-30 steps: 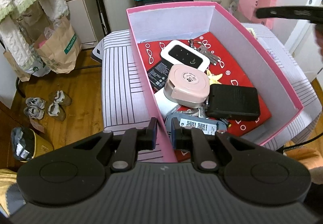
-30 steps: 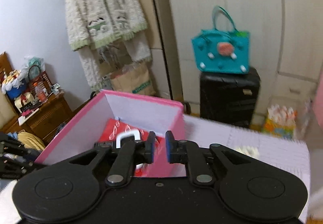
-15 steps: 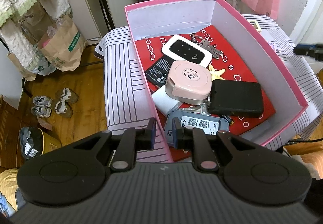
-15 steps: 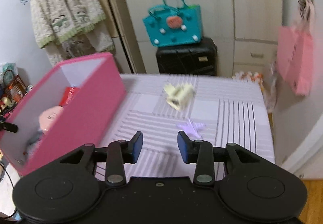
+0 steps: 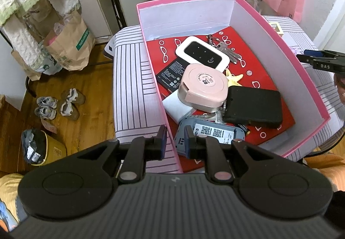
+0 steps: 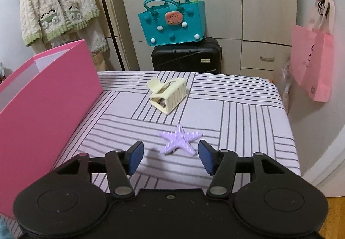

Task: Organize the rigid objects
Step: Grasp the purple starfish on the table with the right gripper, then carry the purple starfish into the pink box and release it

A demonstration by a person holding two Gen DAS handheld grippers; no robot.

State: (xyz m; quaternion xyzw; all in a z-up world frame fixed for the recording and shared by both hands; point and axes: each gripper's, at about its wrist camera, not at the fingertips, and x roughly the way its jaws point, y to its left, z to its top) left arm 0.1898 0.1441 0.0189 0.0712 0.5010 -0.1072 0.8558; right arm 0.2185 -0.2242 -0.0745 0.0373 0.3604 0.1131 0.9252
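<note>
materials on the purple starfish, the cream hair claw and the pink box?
Purple starfish: looks like moulded plastic or resin, matte, with a bumpy ridged surface; which of the two is unclear.
Cream hair claw clip: hard plastic, smooth with a slight sheen, thin rigid teeth.
Pink box: likely paper-covered cardboard, matte pink outside and white inside, with thin flat walls and sharp folded edges.

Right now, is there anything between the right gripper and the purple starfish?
Nothing visible. The purple starfish lies alone on the striped cloth, just ahead of the right gripper, whose jaws have just been opening, empty.
</note>
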